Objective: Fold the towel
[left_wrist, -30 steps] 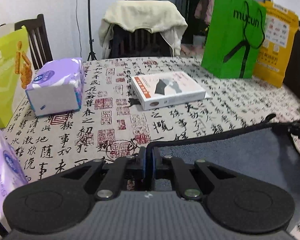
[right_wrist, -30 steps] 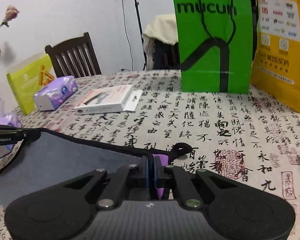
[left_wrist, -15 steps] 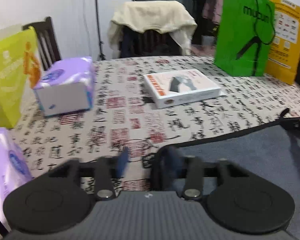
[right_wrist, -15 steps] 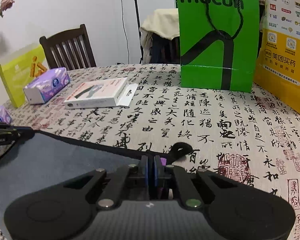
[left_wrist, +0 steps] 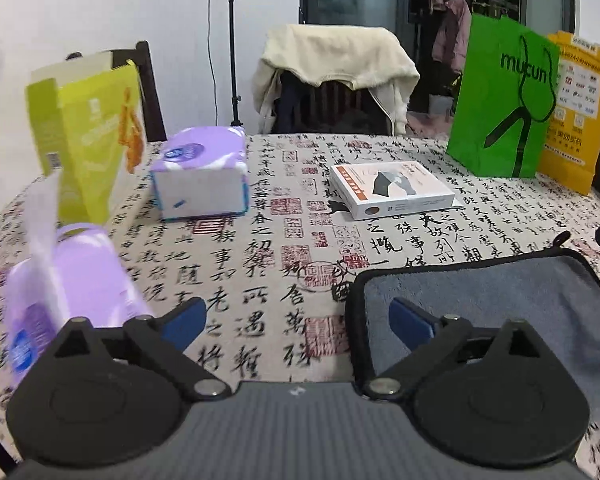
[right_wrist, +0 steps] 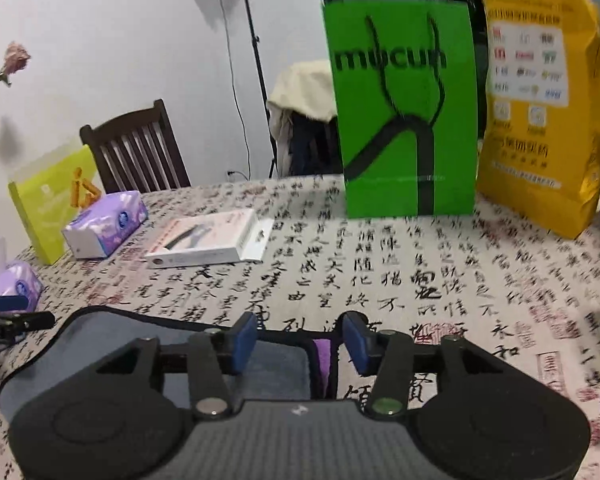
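A grey towel [left_wrist: 500,300] with black edging lies flat on the calligraphy-print tablecloth [left_wrist: 260,240]. My left gripper [left_wrist: 298,320] is open wide above the towel's left corner, its right finger over the cloth. In the right wrist view the towel [right_wrist: 100,344] lies at lower left, with a purple tag at its right corner. My right gripper [right_wrist: 300,342] is open, its jaws either side of that corner and holding nothing. The left gripper's tip shows at the far left edge [right_wrist: 4,312].
A white box [left_wrist: 392,190], a purple tissue pack [left_wrist: 200,172], a second tissue pack [left_wrist: 68,288] and a yellow-green carton [left_wrist: 88,140] stand on the left and middle. A green bag [right_wrist: 404,112] and a yellow bag [right_wrist: 540,108] stand at the far right.
Both grippers were shut on the towel's corners and have opened, the left first and then the right. The towel has dropped and lies flat on the table.
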A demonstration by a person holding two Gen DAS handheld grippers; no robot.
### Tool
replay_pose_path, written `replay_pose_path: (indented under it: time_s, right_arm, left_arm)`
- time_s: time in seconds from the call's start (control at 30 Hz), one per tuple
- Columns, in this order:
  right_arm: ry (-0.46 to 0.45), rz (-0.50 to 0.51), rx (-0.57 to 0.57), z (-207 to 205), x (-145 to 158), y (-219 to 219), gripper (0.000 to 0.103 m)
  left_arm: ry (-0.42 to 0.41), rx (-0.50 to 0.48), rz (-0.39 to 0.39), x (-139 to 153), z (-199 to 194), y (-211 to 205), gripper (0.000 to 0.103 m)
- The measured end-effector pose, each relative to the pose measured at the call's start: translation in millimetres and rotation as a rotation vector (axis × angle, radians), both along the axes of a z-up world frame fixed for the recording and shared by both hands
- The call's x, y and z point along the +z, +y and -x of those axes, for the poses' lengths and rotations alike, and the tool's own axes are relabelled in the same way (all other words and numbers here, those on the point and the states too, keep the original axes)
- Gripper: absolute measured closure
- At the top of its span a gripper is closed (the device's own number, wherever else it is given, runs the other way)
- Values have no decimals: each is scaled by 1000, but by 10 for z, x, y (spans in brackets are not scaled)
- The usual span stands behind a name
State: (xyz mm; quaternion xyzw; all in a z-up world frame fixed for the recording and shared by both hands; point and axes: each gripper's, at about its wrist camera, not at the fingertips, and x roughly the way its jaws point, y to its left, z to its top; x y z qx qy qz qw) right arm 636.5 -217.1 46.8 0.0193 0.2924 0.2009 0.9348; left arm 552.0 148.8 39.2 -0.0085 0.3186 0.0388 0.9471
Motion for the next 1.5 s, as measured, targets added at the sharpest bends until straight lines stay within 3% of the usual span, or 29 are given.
replay_pose_path:
  time_s: [0.13, 0.43, 0.6, 0.83, 1.5]
  right_arm:
    - [-23, 11, 17, 305, 90, -20, 35]
    - [-50, 78, 46, 1014, 73, 23, 22]
    - [-82, 49, 38, 1385, 137, -49, 17]
    - [-104, -3, 21, 1867, 166, -133, 15]
    - [-175, 4, 35, 3345, 149, -23, 13]
  left_arm:
    - [-18, 8, 9, 89, 276, -12, 0]
    - [-68, -13, 18, 251, 904, -213, 0]
    - [-95, -27, 1, 284, 1270, -339, 0]
    - [-139, -48, -25, 296, 1769, -530, 0]
    - [-222, -66, -20, 207, 3044, -789, 0]
